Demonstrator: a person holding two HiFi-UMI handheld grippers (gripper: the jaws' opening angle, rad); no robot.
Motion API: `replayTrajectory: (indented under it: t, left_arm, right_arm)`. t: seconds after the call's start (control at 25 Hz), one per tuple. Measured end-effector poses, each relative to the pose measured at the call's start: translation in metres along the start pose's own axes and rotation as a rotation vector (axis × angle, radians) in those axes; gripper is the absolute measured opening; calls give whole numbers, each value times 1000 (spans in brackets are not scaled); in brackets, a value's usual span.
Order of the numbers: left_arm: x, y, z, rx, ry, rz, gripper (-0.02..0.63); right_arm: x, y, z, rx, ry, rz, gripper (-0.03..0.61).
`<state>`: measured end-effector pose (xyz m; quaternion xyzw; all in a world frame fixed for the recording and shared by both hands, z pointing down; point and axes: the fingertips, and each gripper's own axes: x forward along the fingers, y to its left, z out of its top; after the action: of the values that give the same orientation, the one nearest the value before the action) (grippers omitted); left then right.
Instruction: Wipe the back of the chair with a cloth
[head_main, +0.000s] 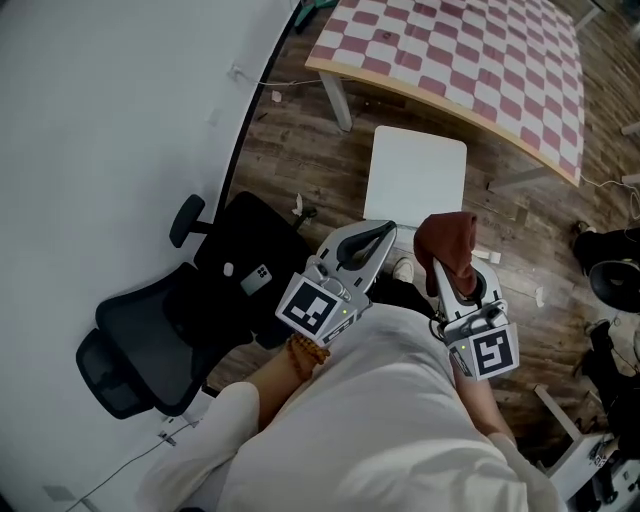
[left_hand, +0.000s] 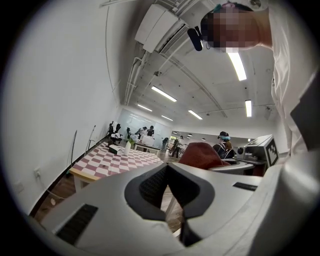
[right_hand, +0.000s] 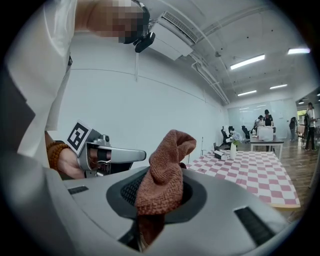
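The black office chair (head_main: 150, 340) is seen at the left on the wood floor (head_main: 300, 130), against the white wall (head_main: 100, 120), well apart from both claws and touched by neither. At centre, the left claw (head_main: 386, 230) is held closed, jaws together, with nothing between them. To its right, the rust-brown cloth (head_main: 446, 238) is pinched in the right claw (head_main: 450, 270) and is bunched upright above the closed jaws.
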<state>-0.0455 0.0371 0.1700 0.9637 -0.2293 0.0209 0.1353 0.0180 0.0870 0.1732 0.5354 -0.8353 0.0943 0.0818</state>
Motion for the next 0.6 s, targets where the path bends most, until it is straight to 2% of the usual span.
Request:
replayTrajectory:
  t: [0.08, 0.24, 0.48, 0.6]
  left_arm:
    - [1, 4, -5, 0, 17, 10, 11]
    - [2, 18, -22, -26, 79, 34, 11]
    - [8, 45, -63, -5, 155, 69, 11]
    - [12, 59, -88, 18, 217, 68, 11]
  right_arm:
    - [3, -2, -5, -18, 32, 27, 84]
    - [13, -7, -28, -69, 161, 109, 84]
    - [48, -19, -61, -91, 286, 204, 84]
    - [73, -27, -83, -186, 323, 262, 84]
